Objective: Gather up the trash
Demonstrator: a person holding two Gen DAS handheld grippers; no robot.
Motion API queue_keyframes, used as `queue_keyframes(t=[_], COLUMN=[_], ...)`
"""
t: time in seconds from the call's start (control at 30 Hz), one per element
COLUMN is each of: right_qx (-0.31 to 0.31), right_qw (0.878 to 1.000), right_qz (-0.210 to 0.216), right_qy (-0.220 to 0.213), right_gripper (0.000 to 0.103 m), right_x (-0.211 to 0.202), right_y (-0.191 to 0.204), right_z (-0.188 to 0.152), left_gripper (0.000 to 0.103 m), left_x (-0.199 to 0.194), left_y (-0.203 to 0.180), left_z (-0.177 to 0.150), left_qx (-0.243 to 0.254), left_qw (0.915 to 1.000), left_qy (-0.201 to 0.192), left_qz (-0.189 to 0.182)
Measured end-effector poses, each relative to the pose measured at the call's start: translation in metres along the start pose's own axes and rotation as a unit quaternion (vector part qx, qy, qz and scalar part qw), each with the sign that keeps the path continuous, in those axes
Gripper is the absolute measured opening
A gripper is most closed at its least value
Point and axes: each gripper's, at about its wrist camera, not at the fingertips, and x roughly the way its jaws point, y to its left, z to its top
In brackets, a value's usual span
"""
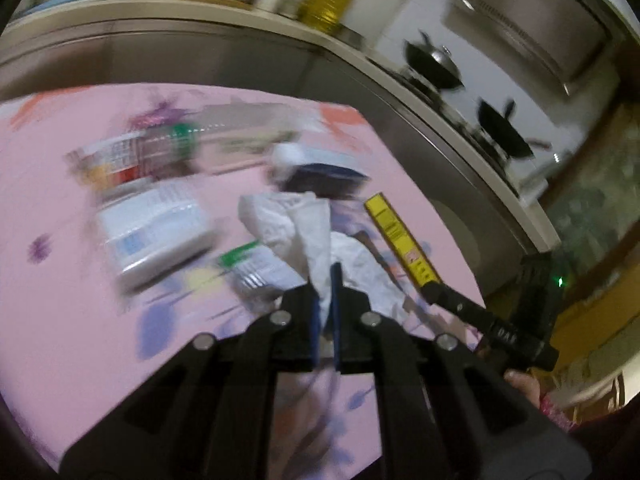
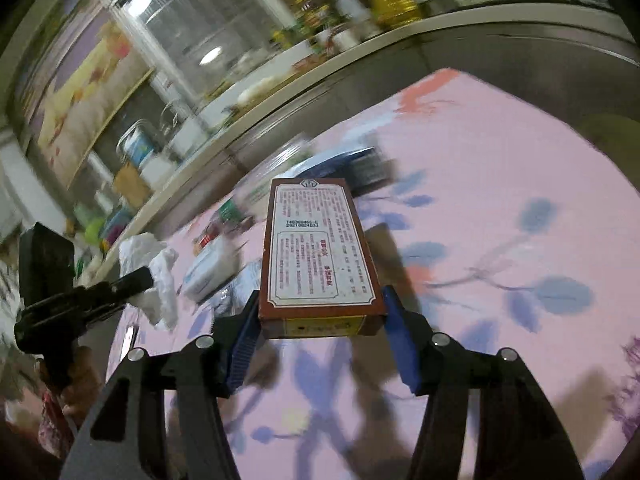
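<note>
My left gripper (image 1: 326,300) is shut on a crumpled white tissue (image 1: 308,232) and holds it above the pink floral tablecloth (image 1: 60,280). The tissue (image 2: 154,276) and the left gripper (image 2: 132,280) also show at the left of the right wrist view. My right gripper (image 2: 320,320) is shut on a flat brown box with a white printed label (image 2: 318,248), held above the cloth. The same box shows as a yellow-edged strip (image 1: 396,236) in the left wrist view, with the right gripper (image 1: 432,292) behind it.
On the cloth lie a white carton (image 1: 156,236), a green-and-white packet (image 1: 256,264), a jar on its side (image 1: 132,156) and a dark blue item (image 1: 324,176). Behind runs a kitchen counter (image 1: 280,28) with bottles and two woks (image 1: 432,64).
</note>
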Motion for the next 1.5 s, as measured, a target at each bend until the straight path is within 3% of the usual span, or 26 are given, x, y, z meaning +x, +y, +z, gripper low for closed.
queue_keyframes(t=[0.13, 0.23, 0.37, 0.5, 0.63, 0.7, 0.77, 0.8, 0.93, 1.07, 1.2, 1.3, 1.43, 1.5], right_qx=[0.043, 0.089, 0.121, 0.145, 0.153, 0.155, 0.153, 0.153, 0.155, 0.167, 0.175, 0.173, 0.152, 0.141], right_qw=[0.997, 0.987, 0.975, 0.963, 0.958, 0.955, 0.952, 0.951, 0.951, 0.944, 0.942, 0.948, 0.961, 0.968], right_qz=[-0.037, -0.082, -0.142, -0.189, -0.209, -0.221, -0.232, -0.233, -0.224, -0.207, -0.186, -0.165, -0.142, -0.124], right_qy=[-0.062, -0.106, -0.123, -0.125, -0.123, -0.124, -0.131, -0.133, -0.148, -0.196, -0.219, -0.211, -0.182, -0.165], right_gripper=[0.057, 0.057, 0.057, 0.057, 0.057, 0.059, 0.067, 0.068, 0.069, 0.069, 0.069, 0.069, 0.061, 0.058], right_x=[-0.037, -0.070, -0.093, -0.104, -0.103, -0.097, -0.094, -0.092, -0.096, -0.123, -0.137, -0.134, -0.116, -0.104], right_y=[-0.051, -0.104, -0.160, -0.208, -0.236, -0.243, -0.248, -0.250, -0.253, -0.241, -0.223, -0.211, -0.186, -0.170], right_z=[0.009, 0.020, 0.035, 0.049, 0.060, 0.063, 0.064, 0.065, 0.069, 0.064, 0.057, 0.051, 0.050, 0.048], left_gripper=[0.004, 0.004, 0.004, 0.005, 0.006, 0.014, 0.042, 0.043, 0.043, 0.043, 0.043, 0.043, 0.043, 0.043], left_x=[0.072, 0.127, 0.203, 0.283, 0.337, 0.361, 0.378, 0.384, 0.377, 0.328, 0.272, 0.243, 0.209, 0.186], left_y=[-0.070, -0.134, -0.218, -0.275, -0.295, -0.299, -0.298, -0.297, -0.293, -0.304, -0.301, -0.284, -0.248, -0.218], left_z=[0.033, 0.056, 0.078, 0.085, 0.084, 0.081, 0.077, 0.076, 0.075, 0.083, 0.063, 0.036, 0.008, -0.006], left_qx=[0.066, 0.116, 0.169, 0.210, 0.222, 0.223, 0.219, 0.217, 0.205, 0.215, 0.239, 0.253, 0.263, 0.251], left_qw=[0.9965, 0.9888, 0.9749, 0.9636, 0.9590, 0.9570, 0.9553, 0.9555, 0.9598, 0.9665, 0.9654, 0.9629, 0.9615, 0.9648], left_qy=[0.042, 0.073, 0.107, 0.137, 0.161, 0.176, 0.194, 0.197, 0.190, 0.133, 0.094, 0.089, 0.079, 0.073], left_qz=[-0.028, -0.061, -0.098, -0.093, -0.073, -0.060, -0.041, -0.030, -0.023, -0.046, -0.044, -0.027, 0.009, 0.027])
